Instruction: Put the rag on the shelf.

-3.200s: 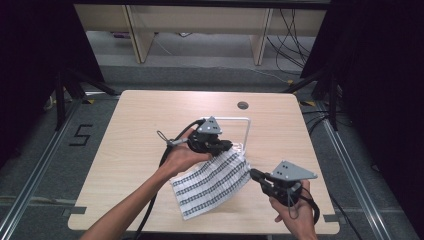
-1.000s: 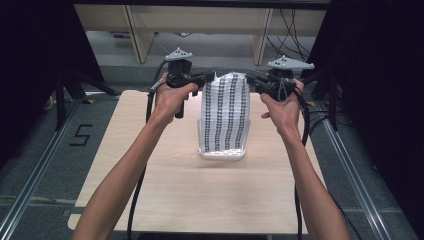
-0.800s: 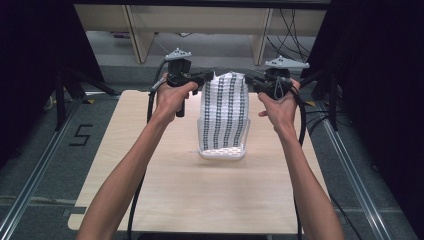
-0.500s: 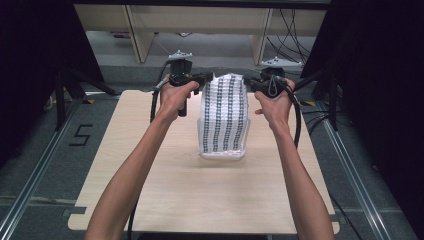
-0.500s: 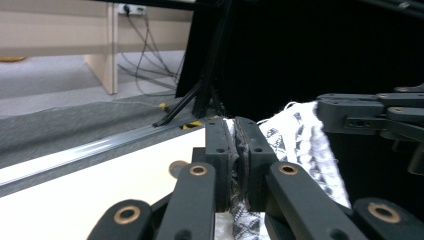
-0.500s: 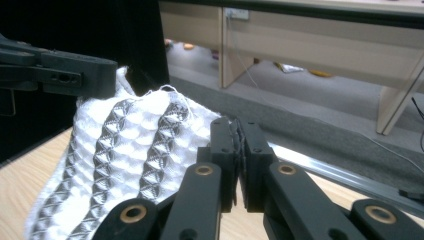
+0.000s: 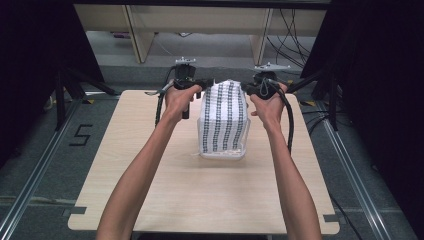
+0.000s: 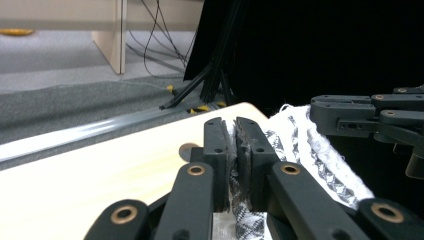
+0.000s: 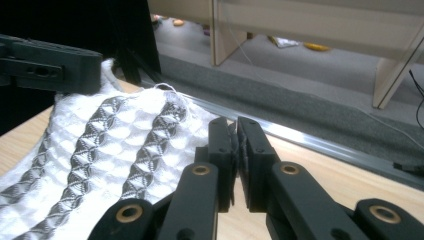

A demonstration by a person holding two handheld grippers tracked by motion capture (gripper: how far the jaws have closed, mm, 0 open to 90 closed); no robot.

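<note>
A white cloth with dark patterned stripes (image 7: 224, 117) hangs stretched between my two grippers above the far half of the wooden table (image 7: 150, 170), its lower edge resting on the tabletop. My left gripper (image 7: 204, 84) pinches the cloth's upper left corner; in the left gripper view my left gripper (image 8: 235, 150) has its jaws pressed on the cloth (image 8: 300, 145). My right gripper (image 7: 247, 88) grips the upper right corner. In the right gripper view my right gripper (image 9: 235, 155) is shut on the cloth's (image 9: 110, 145) edge, with the other gripper's jaw at upper left.
Beyond the table's far edge are a grey floor, wooden shelf legs (image 7: 135, 35) and cables (image 7: 290, 25). Black curtains stand at both sides. A metal rail (image 7: 35, 180) runs along the floor at the left.
Both grippers lifted the cloth off the table from a flat heap near the front to a hanging spread at the far side. In the last second they sank slightly.
</note>
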